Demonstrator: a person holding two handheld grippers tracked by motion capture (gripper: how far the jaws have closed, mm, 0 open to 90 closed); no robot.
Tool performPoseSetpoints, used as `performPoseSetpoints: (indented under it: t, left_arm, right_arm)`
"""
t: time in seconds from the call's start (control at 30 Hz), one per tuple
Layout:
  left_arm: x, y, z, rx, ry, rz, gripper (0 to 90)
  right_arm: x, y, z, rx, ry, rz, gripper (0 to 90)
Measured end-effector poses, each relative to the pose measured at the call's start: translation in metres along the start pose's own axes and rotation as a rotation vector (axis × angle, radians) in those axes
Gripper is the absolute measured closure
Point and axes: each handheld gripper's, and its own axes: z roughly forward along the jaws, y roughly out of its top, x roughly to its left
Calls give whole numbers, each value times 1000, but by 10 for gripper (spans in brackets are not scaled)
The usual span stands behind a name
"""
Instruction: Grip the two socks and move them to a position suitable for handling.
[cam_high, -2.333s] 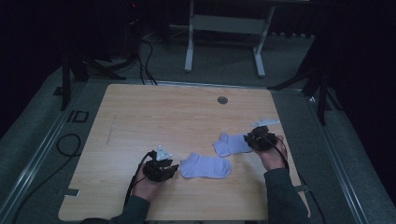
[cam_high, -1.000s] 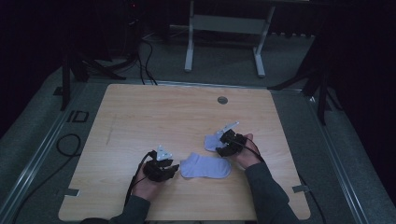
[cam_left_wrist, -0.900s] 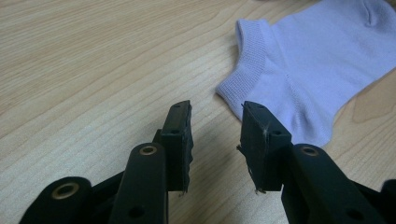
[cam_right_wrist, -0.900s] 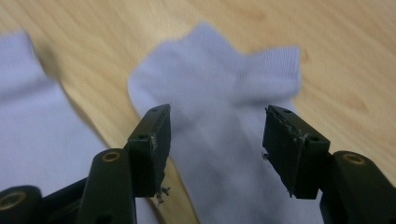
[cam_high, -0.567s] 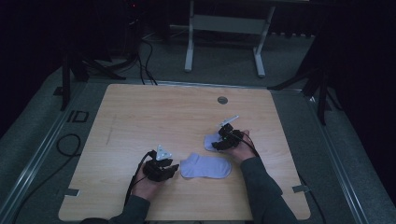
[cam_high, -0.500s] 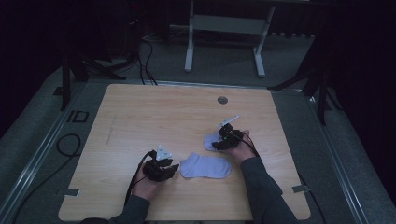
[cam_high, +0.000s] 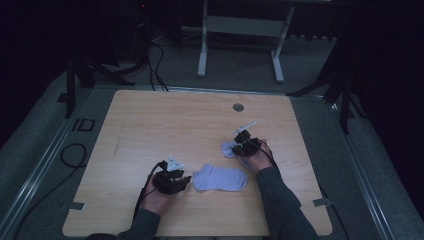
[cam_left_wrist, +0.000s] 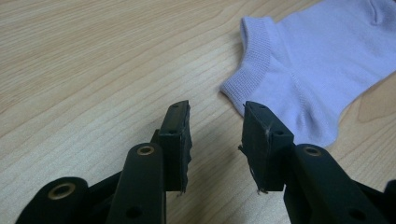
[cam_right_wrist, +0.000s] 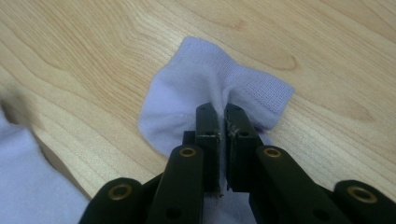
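My right gripper (cam_right_wrist: 222, 116) pinches one pale lilac cotton ankle sock (cam_right_wrist: 187, 93); left gripper (cam_left_wrist: 215, 126) spread, empty.
Second matching sock (cam_high: 220, 178) lies flat between both grippers; pairing likely next, needing alignment.

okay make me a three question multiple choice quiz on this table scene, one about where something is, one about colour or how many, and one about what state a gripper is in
1. Where does the flat sock lie?
A. Just right of the left gripper
B. Beside the round grommet at the far edge
C. On the floor

2. How many socks are on the table?
A. One
B. Two
C. Four

3. What state is the right gripper in?
A. Open above bare wood
B. Shut on nothing
C. Shut on the bunched sock

Answers:
1. A, as the high view shows it between the hands, next to the left gripper.
2. B, one flat, one bunched, both pale lilac.
3. C, since the right gripper view shows fabric pinched between closed jaws, while the left gripper's jaws stand apart.
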Motion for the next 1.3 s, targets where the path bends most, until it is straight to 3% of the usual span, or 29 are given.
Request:
performPoseSetpoints:
  t: [0.2, 0.33, 0.4, 0.47, 0.77, 1.0, 1.3]
  left_arm:
    - [0, 0, 0, 5, -2, 6, 616]
    - [-1, 0, 1, 6, -5, 5, 613]
    - [-1, 0, 1, 5, -6, 3, 613]
    - [-1, 0, 2, 6, -5, 3, 611]
    - [-4, 0, 2, 8, -10, 13, 611]
    - [-9, 1, 4, 1, -19, 25, 618]
    - [-17, 1, 10, 11, -37, 60, 641]
  right_arm:
    - [1, -2, -14, -41, 1, -7, 863]
    - [6, -2, -41, -109, 11, -25, 862]
    - [7, -2, -45, -122, 15, -27, 862]
    - [11, -5, -64, -168, 38, -32, 860]
    - [27, -12, -93, -241, 68, -81, 854]
    - [37, -18, -106, -253, 73, -120, 851]
    - [58, -21, -87, -224, 101, -166, 843]
